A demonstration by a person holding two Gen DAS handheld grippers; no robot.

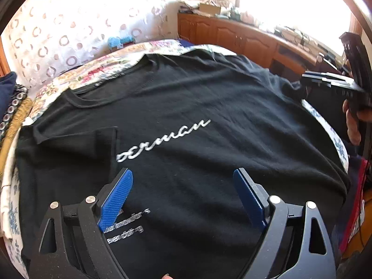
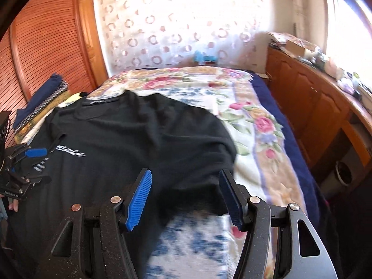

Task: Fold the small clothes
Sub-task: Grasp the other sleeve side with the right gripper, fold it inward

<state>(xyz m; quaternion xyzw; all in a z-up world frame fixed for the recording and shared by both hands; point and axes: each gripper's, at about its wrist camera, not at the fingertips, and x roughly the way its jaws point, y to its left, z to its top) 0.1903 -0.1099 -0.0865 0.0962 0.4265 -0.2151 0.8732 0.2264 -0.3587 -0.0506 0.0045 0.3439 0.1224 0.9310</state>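
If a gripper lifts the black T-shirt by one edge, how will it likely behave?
The black T-shirt is probably floppy: it lies draped over the floral bedspread with soft wrinkles. It is likely light, being thin knit. One sleeve already lies folded over, so lifted parts would likely sag.

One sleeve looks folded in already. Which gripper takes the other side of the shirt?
Probably right. The right gripper hovers open over the unfolded edge of the black T-shirt; the left gripper hangs open over the print, beside the folded-in sleeve.
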